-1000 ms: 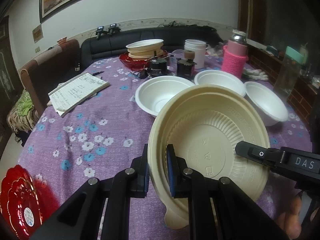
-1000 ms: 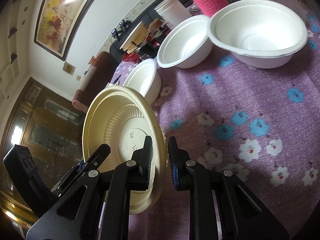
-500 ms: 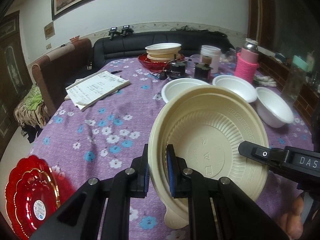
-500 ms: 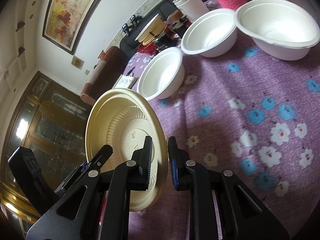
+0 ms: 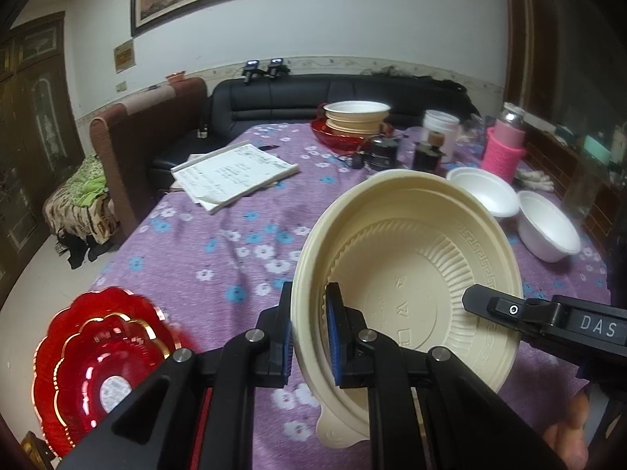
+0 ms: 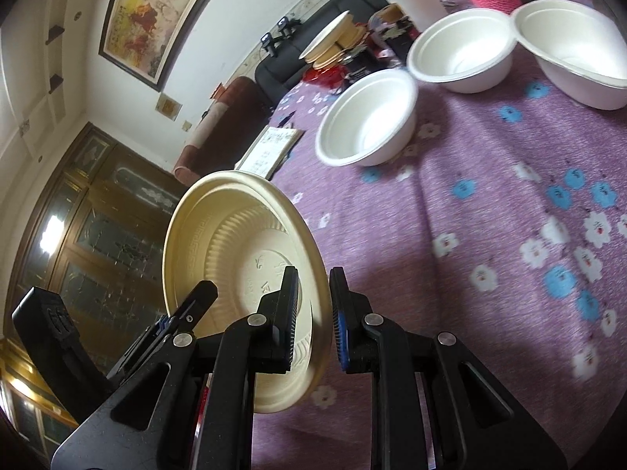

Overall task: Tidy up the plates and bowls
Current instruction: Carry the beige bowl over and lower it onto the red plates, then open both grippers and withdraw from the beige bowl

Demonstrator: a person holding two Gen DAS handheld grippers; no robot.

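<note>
Cream plastic bowl (image 5: 415, 274): held tilted above the purple floral tablecloth (image 5: 219, 250), its rim pinched on 1 side by the left gripper (image 5: 309, 337) and on the opposite side by the right gripper (image 6: 313, 313), both claws pressed onto the rim. 3 white bowls (image 6: 370, 121) are set in a row on the cloth beyond. A red scalloped plate (image 5: 94, 356) is seen at the table's near left edge. An open notebook (image 5: 235, 174) and a stack of dishes (image 5: 354, 117) are placed farther back.
</note>
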